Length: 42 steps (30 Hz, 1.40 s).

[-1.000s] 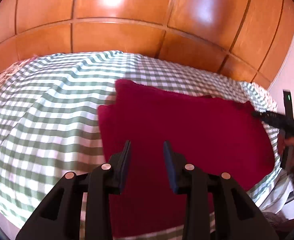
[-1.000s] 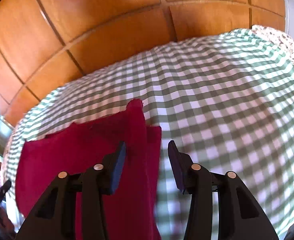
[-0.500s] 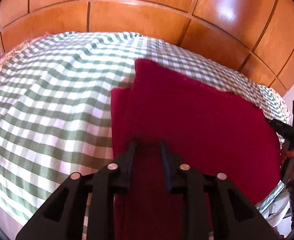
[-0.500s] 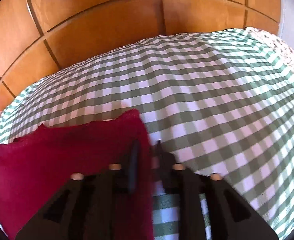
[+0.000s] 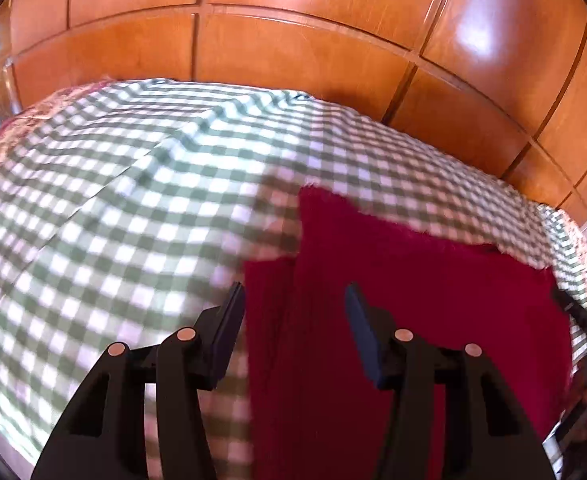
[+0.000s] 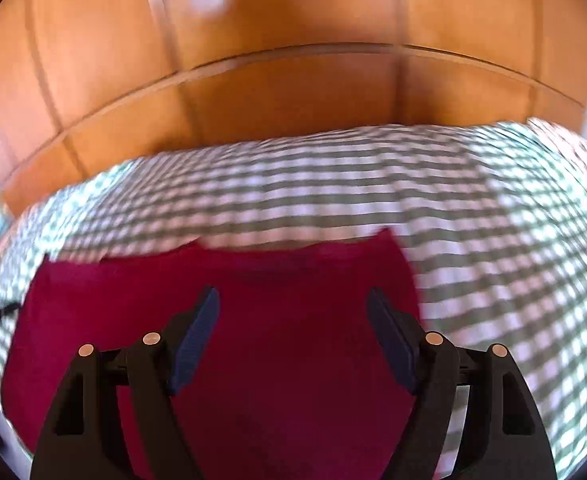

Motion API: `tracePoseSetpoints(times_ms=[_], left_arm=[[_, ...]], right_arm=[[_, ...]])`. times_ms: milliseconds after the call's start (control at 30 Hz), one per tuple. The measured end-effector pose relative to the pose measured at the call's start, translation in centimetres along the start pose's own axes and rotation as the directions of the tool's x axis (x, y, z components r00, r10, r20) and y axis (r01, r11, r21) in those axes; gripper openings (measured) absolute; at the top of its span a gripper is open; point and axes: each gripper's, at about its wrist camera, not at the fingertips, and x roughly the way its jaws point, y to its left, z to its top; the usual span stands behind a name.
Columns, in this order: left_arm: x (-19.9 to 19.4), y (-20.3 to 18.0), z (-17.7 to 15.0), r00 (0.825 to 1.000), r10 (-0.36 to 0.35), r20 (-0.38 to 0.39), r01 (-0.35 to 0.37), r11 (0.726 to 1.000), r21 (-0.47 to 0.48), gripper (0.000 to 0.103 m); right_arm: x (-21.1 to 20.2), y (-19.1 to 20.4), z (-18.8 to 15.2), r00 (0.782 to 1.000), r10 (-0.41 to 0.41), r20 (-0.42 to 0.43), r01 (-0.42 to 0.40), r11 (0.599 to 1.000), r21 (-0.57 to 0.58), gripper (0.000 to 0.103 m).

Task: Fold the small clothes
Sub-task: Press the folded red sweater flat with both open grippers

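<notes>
A dark red cloth [image 5: 413, 312] lies flat on the green-and-white checked cover [image 5: 133, 208]. A second layer of it shows along its left edge. My left gripper [image 5: 293, 308] is open and empty above the cloth's left edge. In the right wrist view the red cloth [image 6: 277, 320] fills the lower middle. My right gripper [image 6: 291, 316] is open wide and empty above the cloth's near right part. The view is blurred by motion.
A glossy orange wood-panelled wall [image 5: 293, 48] stands right behind the covered surface. The right gripper's black tip [image 5: 573, 312] shows at the cloth's right edge in the left wrist view. The checked cover [image 6: 513, 240] stretches to the right of the cloth.
Both grippers were nearly shut on the cloth's edges half a second ago. Both have opened and let go. The cloth lies flat, and both cameras have pulled back and turned.
</notes>
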Motion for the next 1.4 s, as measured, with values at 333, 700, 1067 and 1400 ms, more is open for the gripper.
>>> tracePoseSetpoints(times_ms=[333,700,1067,1400], left_arm=[[2.2,-0.1,0.0,0.999,0.031,0.043,-0.028,0.998,-0.063,0.007],[2.3,-1.9,-1.2,0.980,0.189,0.068,-0.190,0.982,0.007,0.033],[-2.2,-2.1,-2.8,0.970,0.188,0.152,-0.191,0.982,0.004,0.045],[-3.2,-2.7,-3.6,0.968,0.191,0.163,-0.198,0.980,0.025,0.048]], right_arm=[[3.9,2.0,-1.1,0.999,0.015,-0.049,-0.016,1.000,-0.010,0.080],[4.9,2.2,-1.5,0.998,0.025,-0.054,-0.026,0.999,-0.027,0.087],[4.8,2.2,-1.5,0.998,0.023,-0.053,-0.024,0.999,-0.028,0.088],[4.6,2.2,-1.4,0.999,0.024,-0.046,-0.025,0.999,-0.025,0.088]])
